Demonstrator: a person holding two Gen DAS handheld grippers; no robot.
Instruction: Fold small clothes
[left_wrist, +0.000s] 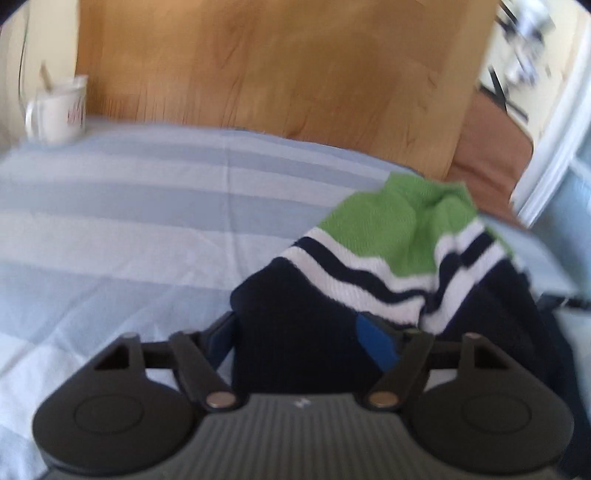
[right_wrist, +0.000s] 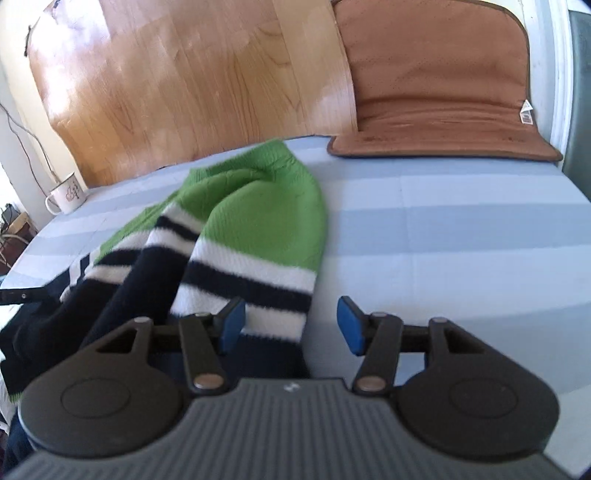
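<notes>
A small knitted garment (right_wrist: 258, 225), green, white and navy striped, lies bunched on the blue-striped cloth (right_wrist: 443, 229). It also shows in the left wrist view (left_wrist: 388, 236). My left gripper (left_wrist: 306, 332) has navy fabric lying between its jaws, and its blue pads (left_wrist: 376, 343) are partly hidden by it; I cannot tell whether the jaws are closed on it. My right gripper (right_wrist: 291, 325) is open; the garment's near edge lies between its blue pads (right_wrist: 232, 325), and the right pad is over bare cloth.
A white mug (left_wrist: 59, 110) stands at the far left of the table, also in the right wrist view (right_wrist: 66, 197). A wooden board (right_wrist: 184, 85) leans behind the table. A brown mat (right_wrist: 443, 103) lies at the back right.
</notes>
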